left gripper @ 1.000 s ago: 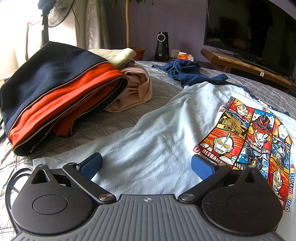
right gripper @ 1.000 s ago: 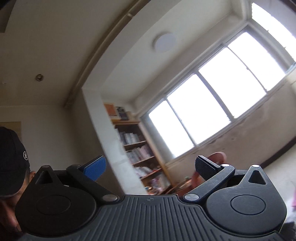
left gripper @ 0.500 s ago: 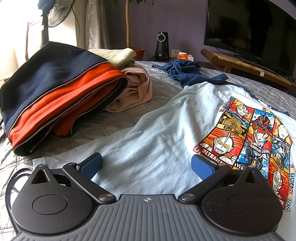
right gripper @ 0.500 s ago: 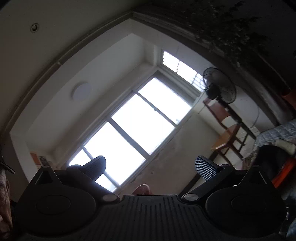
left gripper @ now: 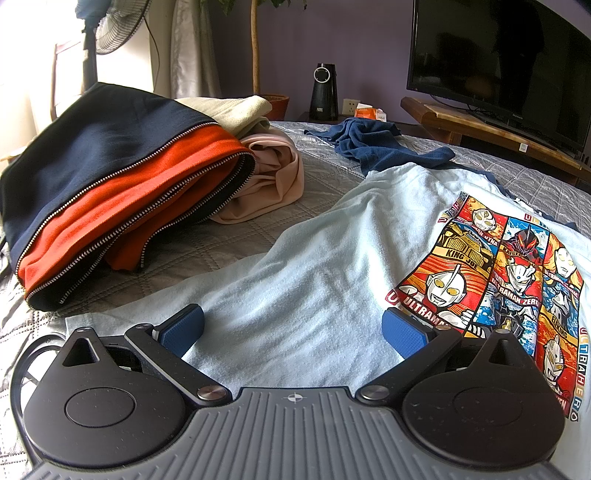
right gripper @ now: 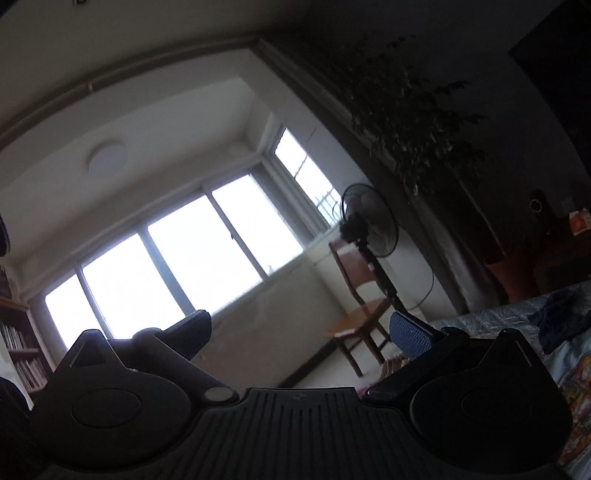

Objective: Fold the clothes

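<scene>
Your left tool (left gripper: pixel 293 326): fingers spread wide, gripping nothing, low over the pale blue T-shirt (left gripper: pixel 314 258) lying flat on the bed (left gripper: pixel 325 173). Print reads "ULTRAMAN", "KING JOE", "ULTRAMAN ZERO". Your right tool (right gripper: pixel 301 330): fingers spread wide, empty, tilted up toward the window (right gripper: pixel 177 251) and standing fan (right gripper: pixel 369 225), shirt edge at its lower right

A dark television (left gripper: pixel 506 55) on a wooden stand (left gripper: pixel 491 127) fills the upper right. A standing fan (left gripper: pixel 110 29) is at the upper left, a black speaker (left gripper: pixel 324 92) at top centre. In the right wrist view, a bright window (right gripper: pixel 166 258), a wooden chair (right gripper: pixel 358 295) and a leafy plant (right gripper: pixel 406 103).
</scene>
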